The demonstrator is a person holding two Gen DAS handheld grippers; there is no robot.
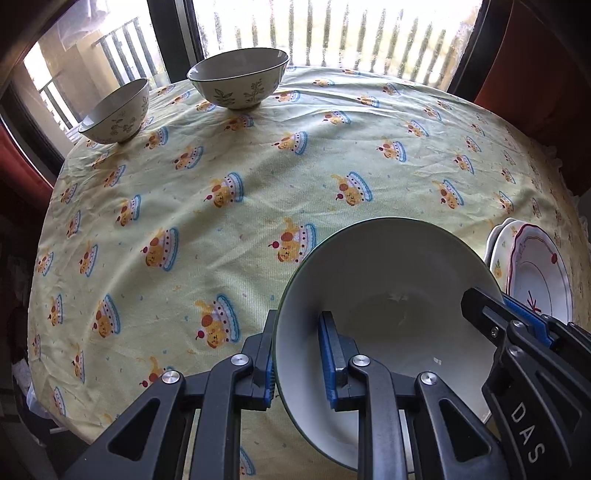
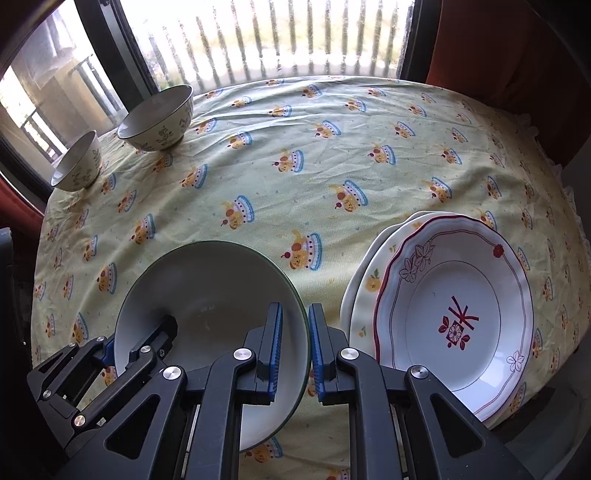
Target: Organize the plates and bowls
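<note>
A large white bowl with a green rim [image 1: 388, 280] [image 2: 207, 291] sits near the table's front edge. My left gripper [image 1: 297, 354] is shut on its left rim, one finger inside and one outside. My right gripper [image 2: 295, 347] is shut on its right rim, and it also shows in the left wrist view [image 1: 491, 317]. A stack of plates [image 2: 454, 306] lies to the right of the bowl, the top one white with a red scalloped rim; it shows at the right edge in the left wrist view [image 1: 532, 273]. Two leaf-patterned bowls stand at the far left: a bigger one [image 1: 238, 79] [image 2: 157, 118] and a smaller one [image 1: 114, 112] [image 2: 77, 162].
The table carries a yellow cloth [image 1: 258, 184] printed with cakes. A window with railings [image 1: 332, 33] runs behind the far edge. Red chair backs [image 2: 498, 48] stand at the far right and at the left.
</note>
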